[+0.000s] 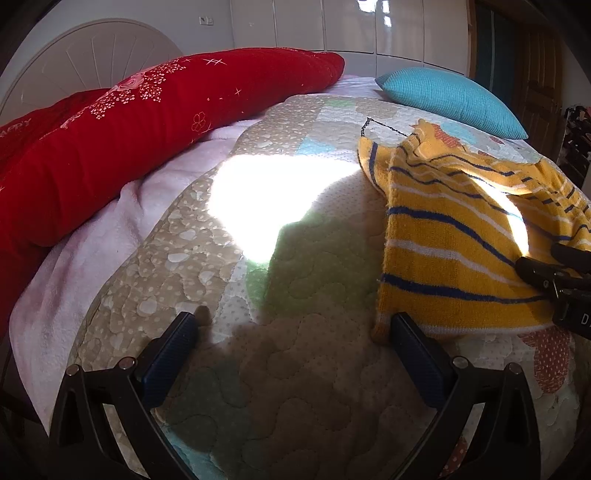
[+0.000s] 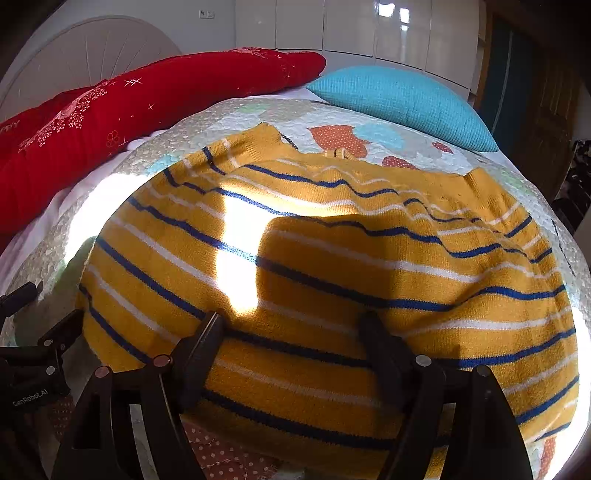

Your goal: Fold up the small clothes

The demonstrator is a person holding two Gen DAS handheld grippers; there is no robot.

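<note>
Lying spread on the patchwork quilt (image 2: 373, 125) of a bed is a small yellow sweater (image 2: 332, 266) with blue and white stripes, and you hold a gripper in each hand at its near edge.

Your left gripper (image 1: 293, 325) has its two blue-padded fingers spread wide apart over bare quilt. Nothing is between them. The right-hand finger (image 1: 417, 354) sits just beside the sweater's near left corner, at the hem; whether it touches the knit is hard to tell.

Your right gripper (image 2: 295, 332) is also spread wide, with both dark fingers resting over the lower part of the sweater, stripes showing in the gap between them. It is not pinching the fabric. Seen from the left wrist camera, this gripper appears as a dark shape at the far right, over the sweater's near edge.

The sweater lies mostly flat, with soft ripples across its upper part. A bright patch of sunlight falls across its left half and onto the quilt beside it, and gripper shadows darken the middle.

Beyond the sweater, a long red cushion (image 1: 159, 122) with white sparkle and flower prints lies along the left side of the bed, on a pale pink blanket (image 1: 107, 236). A turquoise pillow (image 2: 399, 99) rests at the far right. A white headboard (image 1: 92, 55) and glossy white cabinet doors (image 2: 351, 26) stand behind.
</note>
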